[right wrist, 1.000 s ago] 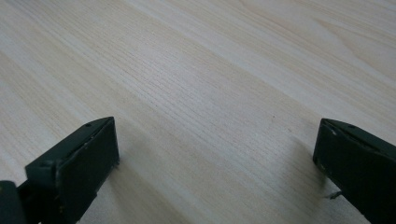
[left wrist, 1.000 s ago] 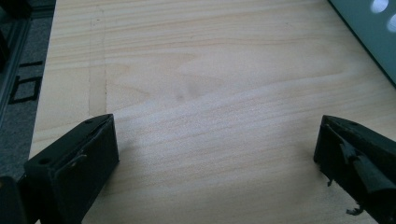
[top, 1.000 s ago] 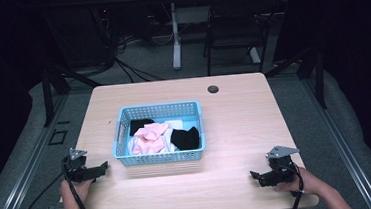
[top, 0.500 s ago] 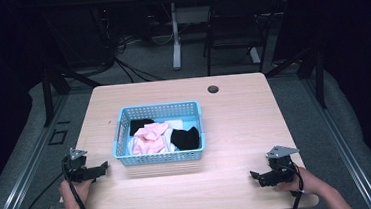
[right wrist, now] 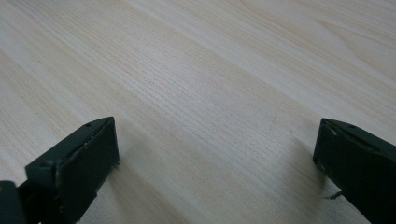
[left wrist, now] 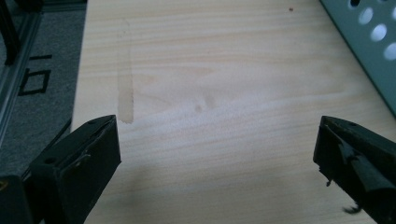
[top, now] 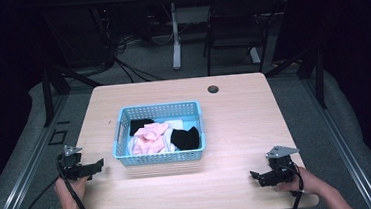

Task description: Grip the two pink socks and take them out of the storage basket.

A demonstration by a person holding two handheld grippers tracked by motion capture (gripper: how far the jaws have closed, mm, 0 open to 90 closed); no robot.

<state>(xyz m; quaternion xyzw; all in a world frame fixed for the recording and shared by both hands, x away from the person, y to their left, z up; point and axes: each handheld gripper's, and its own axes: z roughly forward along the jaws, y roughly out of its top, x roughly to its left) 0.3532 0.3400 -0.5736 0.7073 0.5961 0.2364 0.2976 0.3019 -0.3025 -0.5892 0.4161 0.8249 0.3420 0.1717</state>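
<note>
The left gripper [top: 95, 165] rests low at the near left corner of the table [top: 244, 110], held in the person's left hand [top: 68, 188], with its cable trailing off the near edge. Its jaws stand wide apart with nothing between them; in the left gripper view [left wrist: 217, 154] only bare pale wood lies in the gap, and a faint vertical stain [left wrist: 125, 100] marks the board ahead of the left-hand jaw. The jaws point toward the blue basket [top: 121, 132], which sits just beside this gripper but apart from it; a section of the basket's perforated wall [left wrist: 364, 42] crosses the upper right corner of the left gripper view. The right gripper [top: 257, 175] sits at the near right of the table in the person's right hand [top: 300, 179], a grey three-cornered plate on top. Its jaws are likewise spread wide and empty, with plain wood grain between them in the right gripper view [right wrist: 217, 154]. This gripper is well apart from the basket. The basket stands at the middle of the table, slightly left of centre, upright. It holds a heap of cloth items: a pink piece [top: 148, 137] in the middle, a black piece [top: 186, 138] at the right, another black piece [top: 139, 125] at the back left, and a white piece [top: 176, 124] behind. A small dark round grommet [top: 213, 88] sits near the far edge of the table.
</note>
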